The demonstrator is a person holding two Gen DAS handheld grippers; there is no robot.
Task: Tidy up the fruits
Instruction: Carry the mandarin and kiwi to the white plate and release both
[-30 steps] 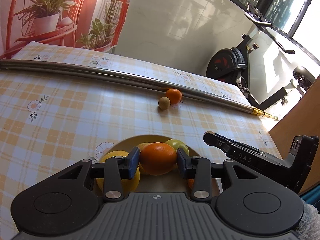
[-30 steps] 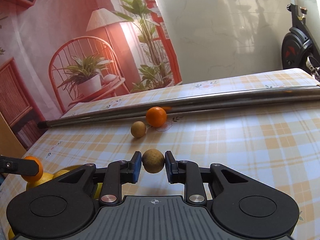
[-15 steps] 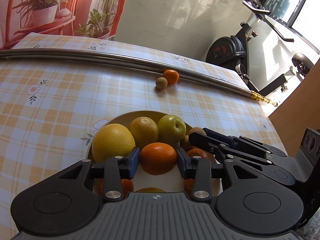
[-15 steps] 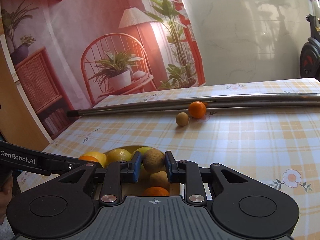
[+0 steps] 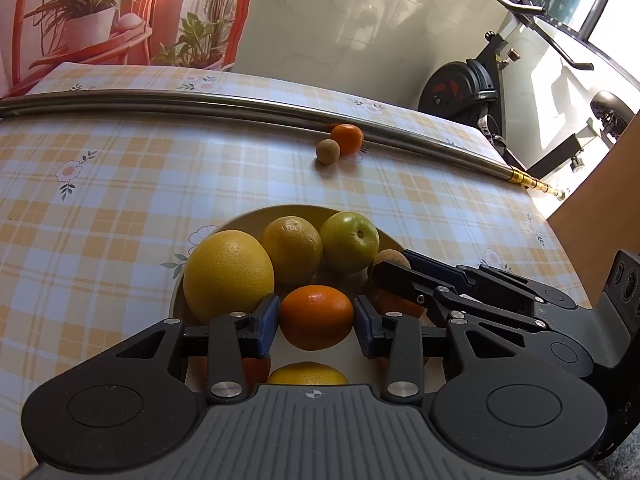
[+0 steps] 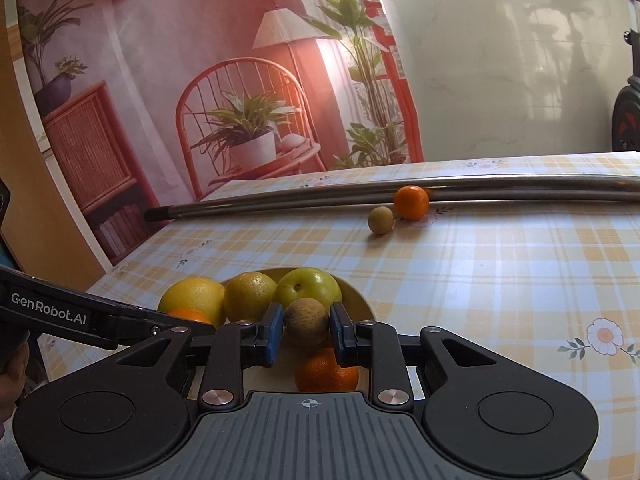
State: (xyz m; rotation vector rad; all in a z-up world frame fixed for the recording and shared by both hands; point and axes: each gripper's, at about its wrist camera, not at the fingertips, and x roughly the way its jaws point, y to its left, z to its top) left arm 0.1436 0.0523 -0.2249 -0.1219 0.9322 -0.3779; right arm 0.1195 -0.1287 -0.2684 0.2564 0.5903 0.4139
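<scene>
My left gripper (image 5: 316,318) is shut on an orange tangerine (image 5: 316,316), held over a cream bowl (image 5: 280,214). The bowl holds a big yellow grapefruit (image 5: 228,272), an orange-yellow citrus (image 5: 292,248), a green apple (image 5: 349,242) and more fruit underneath. My right gripper (image 6: 305,326) is shut on a brown kiwi (image 6: 306,320) over the same bowl (image 6: 358,296); it shows from the side in the left wrist view (image 5: 460,292). A loose tangerine (image 6: 411,202) and a small brown fruit (image 6: 381,220) lie on the table near a rod.
A long metal rod (image 5: 240,110) lies across the checked tablecloth (image 5: 120,184) behind the loose fruit. An exercise bike (image 5: 480,84) stands beyond the table's far right corner. A wooden panel (image 5: 600,184) rises at the right edge.
Both grippers have moved in over the bowl with their fruit still held. The bowl's contents have come fully into view in both cameras.
</scene>
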